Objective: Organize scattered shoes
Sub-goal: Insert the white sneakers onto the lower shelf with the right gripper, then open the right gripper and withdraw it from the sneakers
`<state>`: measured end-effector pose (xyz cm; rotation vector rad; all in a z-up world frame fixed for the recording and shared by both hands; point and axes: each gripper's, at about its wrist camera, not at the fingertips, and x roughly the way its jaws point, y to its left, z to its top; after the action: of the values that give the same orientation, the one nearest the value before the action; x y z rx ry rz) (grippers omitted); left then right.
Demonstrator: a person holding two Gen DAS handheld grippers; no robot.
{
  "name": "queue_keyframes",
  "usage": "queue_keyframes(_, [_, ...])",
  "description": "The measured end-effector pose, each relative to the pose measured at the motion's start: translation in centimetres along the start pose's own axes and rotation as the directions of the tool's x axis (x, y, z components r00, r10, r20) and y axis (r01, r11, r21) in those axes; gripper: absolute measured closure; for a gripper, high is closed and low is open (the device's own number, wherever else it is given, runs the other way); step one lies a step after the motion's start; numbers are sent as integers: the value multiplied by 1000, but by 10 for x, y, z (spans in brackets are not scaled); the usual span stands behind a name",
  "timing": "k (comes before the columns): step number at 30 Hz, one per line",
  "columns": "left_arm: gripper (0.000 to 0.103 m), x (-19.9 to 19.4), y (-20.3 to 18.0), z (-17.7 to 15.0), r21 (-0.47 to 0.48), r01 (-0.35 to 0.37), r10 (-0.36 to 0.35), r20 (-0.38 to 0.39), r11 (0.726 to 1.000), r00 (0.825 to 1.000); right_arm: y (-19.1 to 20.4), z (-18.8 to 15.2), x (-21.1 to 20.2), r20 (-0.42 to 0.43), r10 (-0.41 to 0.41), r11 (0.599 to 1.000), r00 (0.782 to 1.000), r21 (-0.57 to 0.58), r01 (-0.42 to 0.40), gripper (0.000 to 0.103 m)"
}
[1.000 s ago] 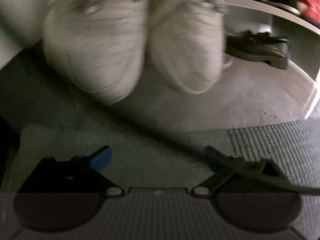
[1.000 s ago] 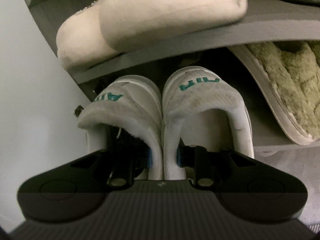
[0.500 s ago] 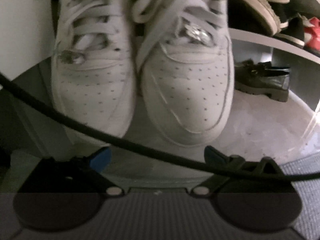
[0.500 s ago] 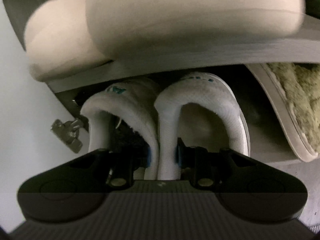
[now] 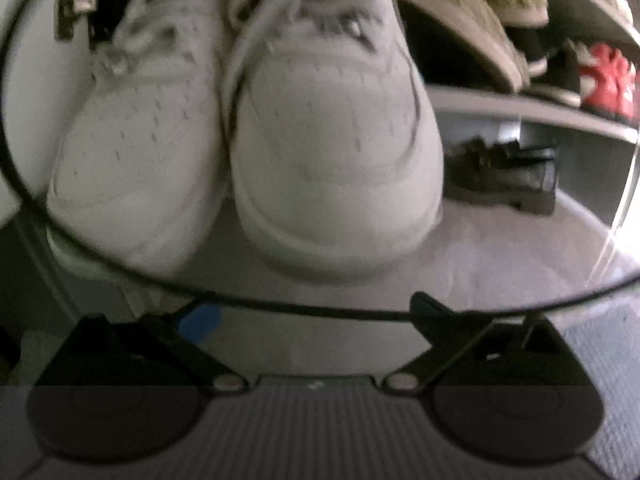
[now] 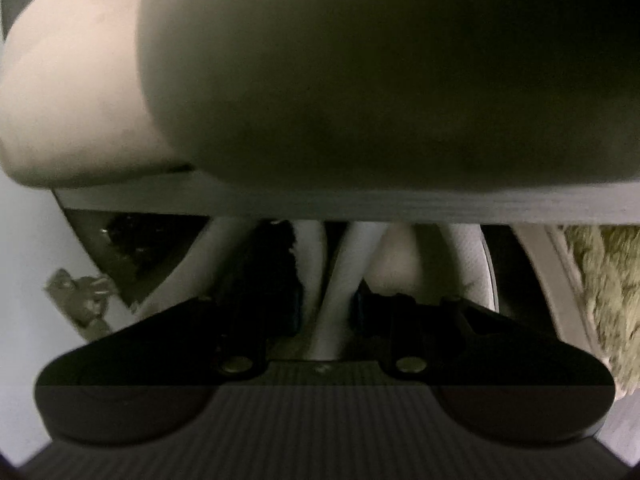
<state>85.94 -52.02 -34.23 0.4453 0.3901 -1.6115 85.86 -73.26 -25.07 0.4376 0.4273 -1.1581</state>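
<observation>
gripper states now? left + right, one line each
Left gripper: open, nothing between the fingers.
Right gripper: shut on the white sneakers' adjoining heel collars.

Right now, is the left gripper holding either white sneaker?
No: the left gripper is open and empty, with the white sneakers ahead of its fingertips.

A grey shelf [image 5: 532, 110] runs across the rack. On it lie fuzzy olive slippers [image 5: 480, 12] and, further right, a red shoe [image 5: 608, 76]. Below, on the pale floor [image 5: 500, 256], a black loafer [image 5: 504, 178] sits under the shelf. In the right wrist view, two pale shoes [image 6: 80, 92] rest on an upper shelf [image 6: 360, 204], toes overhanging its edge.
</observation>
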Motion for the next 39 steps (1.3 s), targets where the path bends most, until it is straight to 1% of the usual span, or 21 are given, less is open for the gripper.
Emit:
queue_keyframes(5, [2, -7, 5, 3, -43, 25, -25, -16, 999, 1000, 7, -8, 3, 52, -5, 1000, 999, -20, 6, 70])
queue_keyframes(8, [4, 8, 11, 8, -58, 38, -39, -27, 998, 999, 11, -11, 5, 75, -5, 1000, 997, -27, 7, 67])
queue_keyframes(11, [5, 10, 10, 10, -62, 40, -42, -36, 997, 998, 15, -13, 7, 73, 5, 999, 997, -33, -3, 66])
queue_keyframes(13, [6, 12, 12, 15, -34, 41, -41, -12, 999, 999, 18, -13, 9, 65, 14, 999, 998, -35, -12, 64])
queue_keyframes(14, [5, 3, 13, 20, 23, 35, -37, 52, 999, 998, 20, -12, 9, 54, 26, 999, 998, -40, -24, 56])
queue_keyframes(15, [1, -5, 12, 26, 74, 28, -37, 112, 997, 993, 21, -11, 10, 38, 45, 998, 998, -46, -44, 51])
queue_keyframes(16, [0, -6, 8, 33, 95, 32, -45, 141, 995, 989, 22, -11, 10, 22, 64, 997, 998, -53, -63, 48])
queue_keyframes(17, [0, -7, 4, 40, 115, 34, -53, 167, 993, 985, 25, -11, 10, 13, 76, 995, 997, -58, -75, 47])
queue_keyframes(19, [0, 6, -2, 55, 126, 45, -65, 161, 991, 985, 33, -15, 8, 5, 88, 994, 996, -68, -87, 46])
queue_keyframes(20, [0, 15, -2, 63, 124, 53, -71, 148, 991, 986, 37, -18, 8, 16, 87, 993, 996, -77, -85, 42])
queue_keyframes(21, [1, 9, 6, 61, 115, 57, -73, 136, 992, 988, 40, -22, 10, 35, 85, 992, 996, -94, -81, 36])
queue_keyframes(22, [1, 7, 9, 57, 114, 60, -74, 129, 992, 989, 45, -27, 13, 52, 87, 990, 995, -115, -81, 34])
queue_keyframes(24, [0, 4, 9, 42, 127, 48, -61, 102, 991, 993, 52, -33, 17, 81, 86, 987, 993, -146, -73, 34])
queue_keyframes(25, [0, 3, 10, 35, 130, 44, -56, 87, 991, 995, 54, -35, 18, 92, 76, 987, 993, -148, -62, 39])
queue_keyframes(27, [0, 2, 17, 20, 98, 47, -52, 48, 994, 997, 59, -39, 20, 121, 46, 987, 992, -158, -27, 52])
queue_keyframes(28, [0, 2, 20, 16, 92, 45, -49, 38, 995, 998, 62, -42, 22, 144, 12, 985, 989, -173, 13, 61])
queue_keyframes(31, [0, 2, 33, -9, 82, 8, -6, -19, 997, 1000, 70, -41, 34, 152, -39, 981, 988, -183, 67, 61])
queue_keyframes(36, [0, 17, 58, -22, 63, -61, 65, -73, 996, 995, 87, -37, 49, 144, -58, 972, 988, -218, 89, 60])
queue_keyframes(37, [0, 17, 66, -22, 60, -67, 71, -68, 996, 995, 90, -38, 52, 148, -61, 968, 987, -231, 95, 60])
queue_keyframes(38, [1, 27, 68, -14, 50, -75, 78, -54, 996, 996, 94, -38, 55, 151, -65, 964, 986, -244, 101, 59])
queue_keyframes(39, [0, 34, 70, -6, 12, -73, 74, -55, 997, 996, 98, -39, 58, 155, -68, 960, 986, -257, 106, 58])
